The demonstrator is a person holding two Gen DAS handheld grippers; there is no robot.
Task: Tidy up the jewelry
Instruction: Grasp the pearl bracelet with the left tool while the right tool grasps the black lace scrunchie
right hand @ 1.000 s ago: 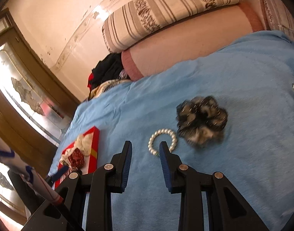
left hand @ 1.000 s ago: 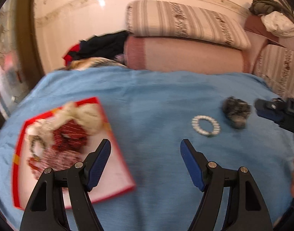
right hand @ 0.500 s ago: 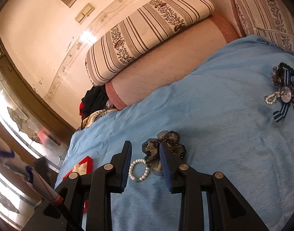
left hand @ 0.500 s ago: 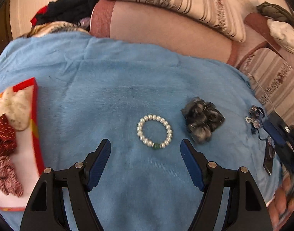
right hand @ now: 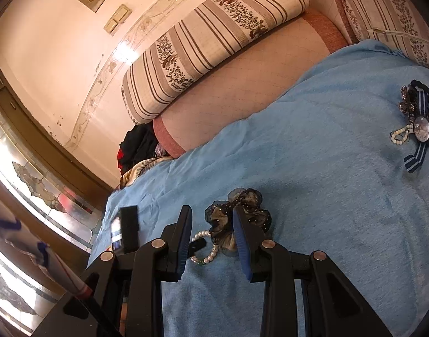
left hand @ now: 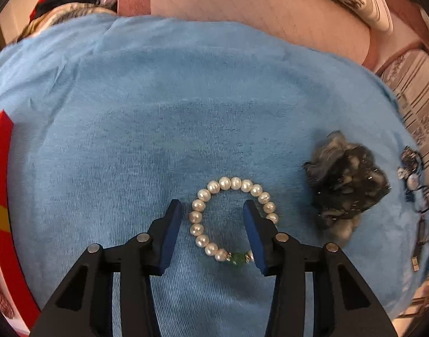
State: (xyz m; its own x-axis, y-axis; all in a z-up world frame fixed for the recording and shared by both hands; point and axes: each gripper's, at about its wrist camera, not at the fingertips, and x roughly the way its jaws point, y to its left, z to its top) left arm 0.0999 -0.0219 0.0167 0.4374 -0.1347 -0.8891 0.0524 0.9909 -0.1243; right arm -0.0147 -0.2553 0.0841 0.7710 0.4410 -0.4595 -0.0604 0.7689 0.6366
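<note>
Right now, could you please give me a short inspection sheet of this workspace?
Surface: blue cloth, wrinkled.
Job's things: pearl bracelet with one green bead, lying flat; dark scrunchie to its right, apart; ribbon brooch farther right; red tray at left edge.
Clutter: dark clothes by the bolster.
Grippers: left gripper open, jaws straddling the bracelet's left side; right gripper open, not holding anything.
Cables: nothing seen.
Surroundings: striped cushion, pink bolster, wall.
</note>
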